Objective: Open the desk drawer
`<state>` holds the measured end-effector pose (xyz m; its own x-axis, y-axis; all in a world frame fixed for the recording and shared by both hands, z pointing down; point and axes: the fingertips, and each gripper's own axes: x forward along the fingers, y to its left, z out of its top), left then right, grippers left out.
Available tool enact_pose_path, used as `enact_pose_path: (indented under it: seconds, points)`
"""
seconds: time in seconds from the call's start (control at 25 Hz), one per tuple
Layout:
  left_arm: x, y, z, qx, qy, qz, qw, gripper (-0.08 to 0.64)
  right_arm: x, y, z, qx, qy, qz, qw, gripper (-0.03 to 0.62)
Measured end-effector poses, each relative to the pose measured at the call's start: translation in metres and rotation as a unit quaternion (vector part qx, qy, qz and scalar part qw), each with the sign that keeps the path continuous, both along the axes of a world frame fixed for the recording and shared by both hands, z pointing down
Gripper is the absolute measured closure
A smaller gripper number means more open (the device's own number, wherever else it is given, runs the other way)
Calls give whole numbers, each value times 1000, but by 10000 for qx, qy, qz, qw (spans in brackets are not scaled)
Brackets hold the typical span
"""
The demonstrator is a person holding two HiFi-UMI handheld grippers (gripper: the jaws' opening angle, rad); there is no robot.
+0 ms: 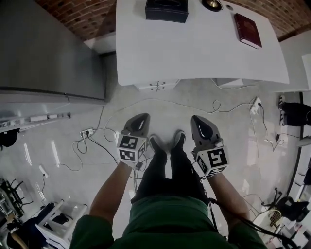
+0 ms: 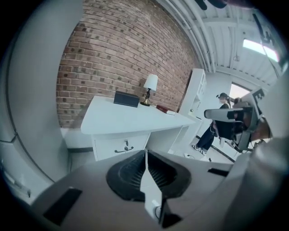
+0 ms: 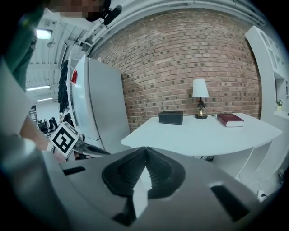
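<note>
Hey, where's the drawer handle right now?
In the head view the drawer handle sits under the near edge of the white desk, toward its left end, roughly below the dark box on top.

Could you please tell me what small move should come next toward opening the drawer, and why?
Probably step closer and open the left gripper: its jaws are shut and empty, and the drawer handle lies well ahead, out of reach.

White desk drawer, dark handle, closed, under desktop
</note>
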<state>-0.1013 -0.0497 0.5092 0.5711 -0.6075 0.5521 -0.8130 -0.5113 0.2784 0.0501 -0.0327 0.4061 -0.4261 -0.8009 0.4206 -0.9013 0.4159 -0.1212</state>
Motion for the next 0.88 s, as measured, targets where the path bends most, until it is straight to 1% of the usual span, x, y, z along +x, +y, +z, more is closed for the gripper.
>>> enact_pose_path:
  seconds: [0.12, 0.2, 0.28, 0.44, 0.6, 0.68, 0.76, 0.88]
  points:
    - [5, -9, 21, -87, -27, -5, 10000, 548, -2, -5, 18, -128, -63, -117, 9998, 591]
    - [8, -18, 38, -138, 41, -71, 9999, 548, -3, -13, 32, -72, -79, -228, 9997, 592]
    - [7, -23, 57, -286, 153, -181, 9993, 548, -5, -14, 49, -137, -128, -302, 9994, 592]
    - [8, -32, 89, -533, 203, -390, 9976, 549, 2, -13, 76, -308, -294, -286, 9987, 592]
    - [16, -34, 118, -662, 208, -467, 9965, 548, 13, -14, 111, -483, -249, -343, 9979, 592]
    - [21, -34, 132, -701, 159, -422, 9965, 548, 16, -22, 118, -465, -411, -241, 9978, 592]
    - [25, -34, 144, -760, 180, -450, 9959, 548, 21, -31, 124, -334, -576, -108, 9977, 592]
    - [26, -36, 163, -929, 374, -689, 9926, 548, 28, -39, 138, -221, -603, -82, 9979, 592]
